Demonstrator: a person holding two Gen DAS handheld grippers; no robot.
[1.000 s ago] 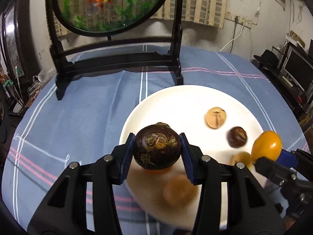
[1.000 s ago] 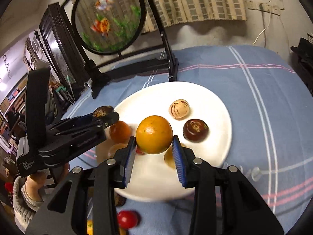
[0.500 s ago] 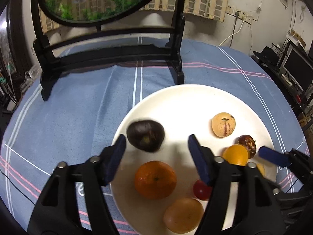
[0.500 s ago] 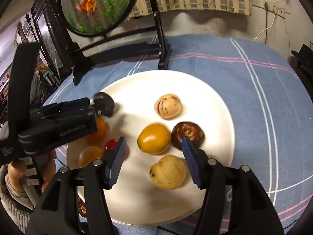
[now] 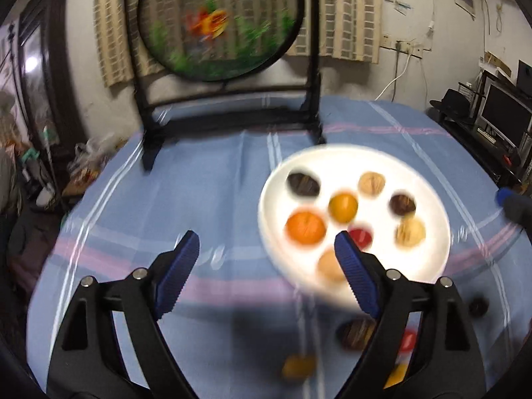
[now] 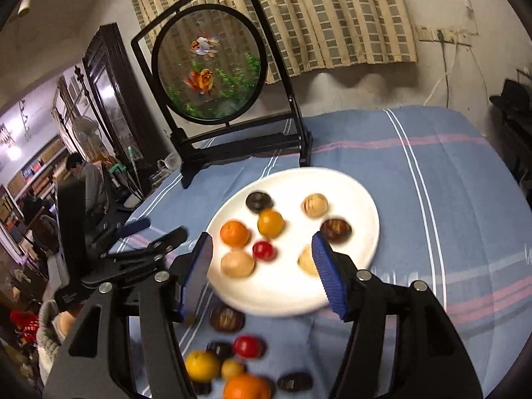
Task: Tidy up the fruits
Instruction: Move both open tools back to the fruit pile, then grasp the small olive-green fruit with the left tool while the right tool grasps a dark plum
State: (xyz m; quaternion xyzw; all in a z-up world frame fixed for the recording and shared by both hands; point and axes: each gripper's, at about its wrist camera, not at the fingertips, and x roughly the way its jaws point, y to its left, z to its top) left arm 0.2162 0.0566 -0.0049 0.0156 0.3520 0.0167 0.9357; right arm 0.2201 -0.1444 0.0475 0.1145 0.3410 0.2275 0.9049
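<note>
A white plate [image 5: 432,259] [image 6: 362,199] on the blue striped cloth holds several fruits: a dark fruit [image 5: 302,183] [image 6: 259,201], a yellow-orange fruit [image 5: 343,206] [image 6: 271,222], an orange [image 5: 306,227] [image 6: 235,232], a small red fruit [image 6: 264,250] and pale ones. My left gripper [image 5: 266,249] is open and empty, raised left of the plate. My right gripper [image 6: 262,259] is open and empty above the plate's near side. More loose fruits [image 6: 246,345] lie on the cloth in front of the plate.
A black stand with a round goldfish panel [image 6: 209,66] [image 5: 219,23] stands at the back of the table. The left gripper's body [image 6: 109,266] shows at the left of the right wrist view. The room's furniture lies beyond the table edges.
Both grippers opened and let go: the dark fruit and the yellow-orange fruit now lie on the plate. Both grippers have pulled up and back, the left one toward the left.
</note>
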